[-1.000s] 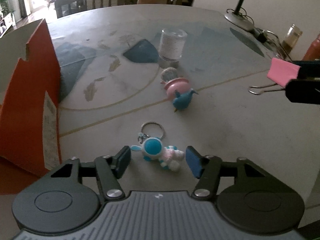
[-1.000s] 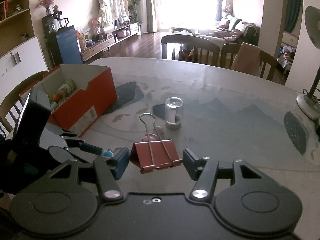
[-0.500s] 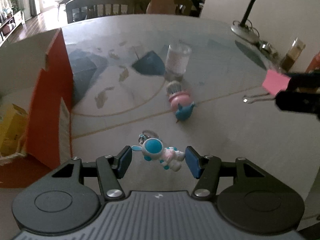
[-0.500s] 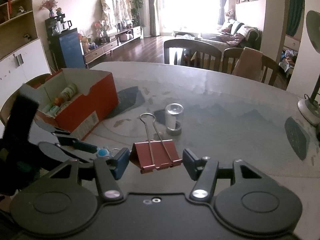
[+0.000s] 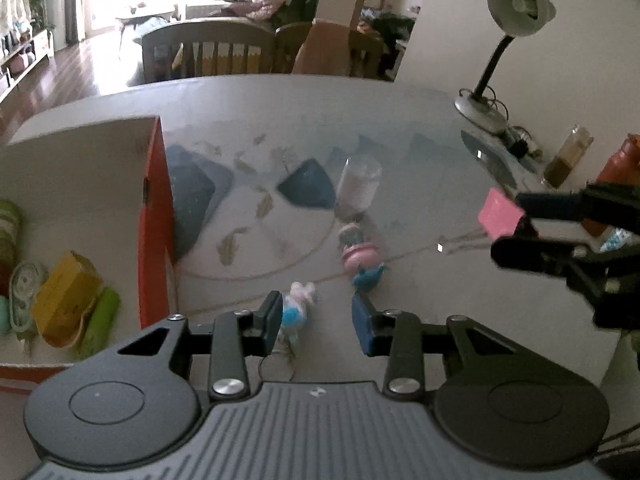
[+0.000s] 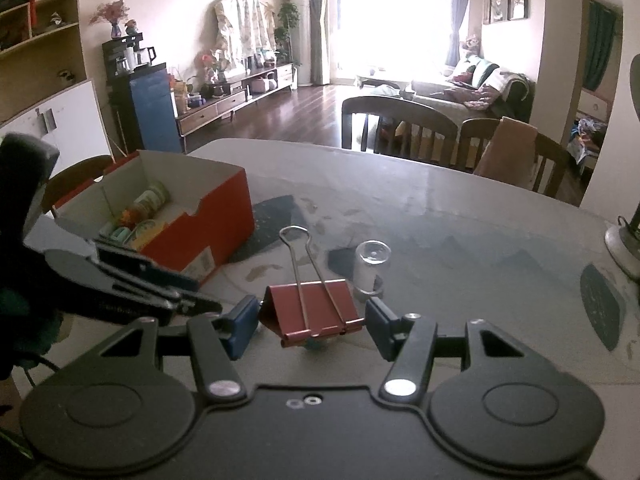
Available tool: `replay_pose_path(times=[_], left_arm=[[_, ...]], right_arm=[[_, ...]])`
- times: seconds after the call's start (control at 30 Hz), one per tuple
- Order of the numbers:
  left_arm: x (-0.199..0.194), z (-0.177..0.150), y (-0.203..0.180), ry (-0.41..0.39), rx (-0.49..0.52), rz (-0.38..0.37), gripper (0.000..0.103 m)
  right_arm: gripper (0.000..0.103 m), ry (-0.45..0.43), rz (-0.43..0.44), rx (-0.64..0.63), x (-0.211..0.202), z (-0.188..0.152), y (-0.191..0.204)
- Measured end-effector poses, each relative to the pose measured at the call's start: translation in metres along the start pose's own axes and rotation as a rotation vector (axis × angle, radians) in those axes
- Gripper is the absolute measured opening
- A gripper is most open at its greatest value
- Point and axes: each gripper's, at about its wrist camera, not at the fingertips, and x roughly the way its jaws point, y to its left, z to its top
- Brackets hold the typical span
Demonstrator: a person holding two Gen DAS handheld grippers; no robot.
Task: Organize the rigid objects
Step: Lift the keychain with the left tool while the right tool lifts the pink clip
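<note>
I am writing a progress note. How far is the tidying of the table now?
Done: several items already lie in the red box, among them a yellow pack. In hand: the right tool grips the binder clip; the left tool has its jaws closing, with the astronaut keychain between them, not yet clamped. Left: the clear jar, the pink toy and the blue toy are on the table.
</note>
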Motion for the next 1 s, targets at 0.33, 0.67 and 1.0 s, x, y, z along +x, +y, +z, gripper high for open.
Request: replay_pose_path(times=[0.33,0.67,1.0], left_arm=[[0.047,-0.014,-0.003,0.085,0.093,0.011,0.039],[0.082,-0.018,0.0,0.113,0.092,0.069,0.038],[0.079,-0.015,0.001,0.094,0.055,0.08,0.028]], right_arm=[[0.058,0.027,-0.018,0.032,0.004,-0.006,-0.002],[0.058,0.054,-0.036,0.055,0.005,-0.017,-0.017],[0.058,0.055,-0.03,0.054,0.01,-0.017,-0.023]])
